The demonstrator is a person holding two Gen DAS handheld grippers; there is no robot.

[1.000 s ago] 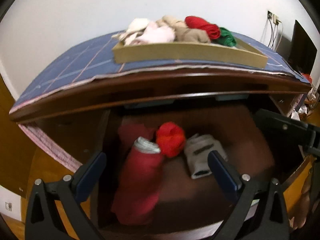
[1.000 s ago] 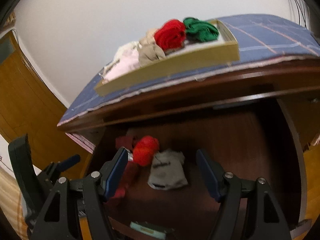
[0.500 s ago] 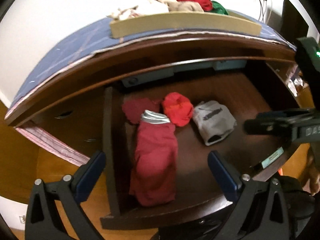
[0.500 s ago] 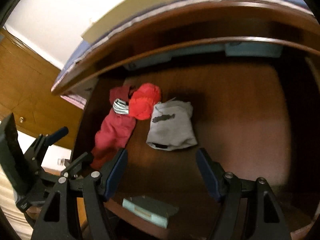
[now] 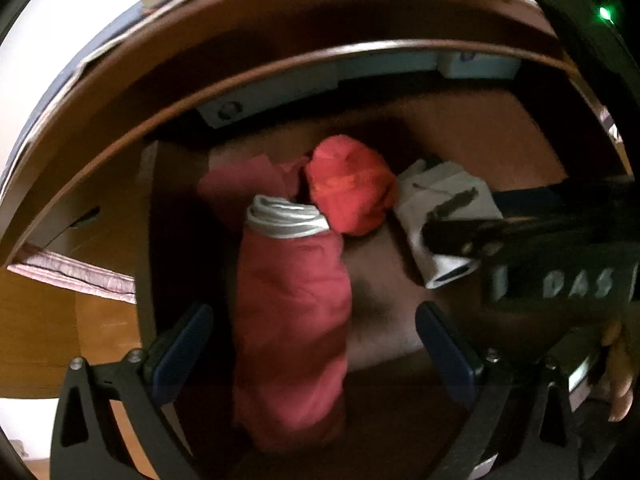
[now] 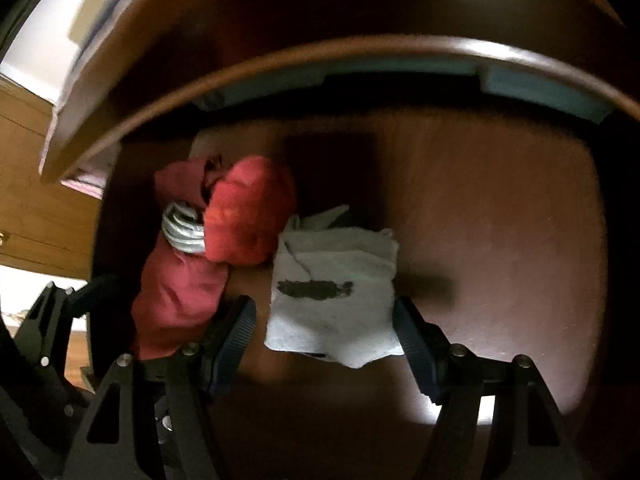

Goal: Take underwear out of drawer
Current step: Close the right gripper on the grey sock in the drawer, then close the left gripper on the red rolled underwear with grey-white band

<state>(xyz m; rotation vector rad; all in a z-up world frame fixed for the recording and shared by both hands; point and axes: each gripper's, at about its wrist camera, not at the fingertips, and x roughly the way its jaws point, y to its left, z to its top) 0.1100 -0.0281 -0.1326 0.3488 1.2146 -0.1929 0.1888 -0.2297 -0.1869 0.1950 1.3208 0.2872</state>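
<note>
Both cameras have dropped from a view over the dresser top into the open drawer (image 6: 500,240), so the tray of clothes seen earlier is now out of sight and the garments fill the frames.

Three pieces of underwear lie on the drawer floor toward its left side. A dark red roll with a grey waistband (image 5: 292,312) sits furthest left, a bright red bundle (image 6: 248,212) touches it, and a folded white piece with a dark mark (image 6: 332,296) lies just beside the bundle.

Left hand-held gripper (image 5: 312,344) stands wide, its jaws on either side of the dark red roll without pressing it. Right hand-held gripper (image 6: 324,340) is likewise wide and holds nothing, its jaws flanking the near end of the white piece.

Likely trouble from here: the two tools work close together, and the right one already crosses the left camera's view, so they could knock each other. Closing too high on the white piece may pinch only its top fold, letting it unfold or slip. The left jaws could also snag the bright red bundle along with the roll.
</note>
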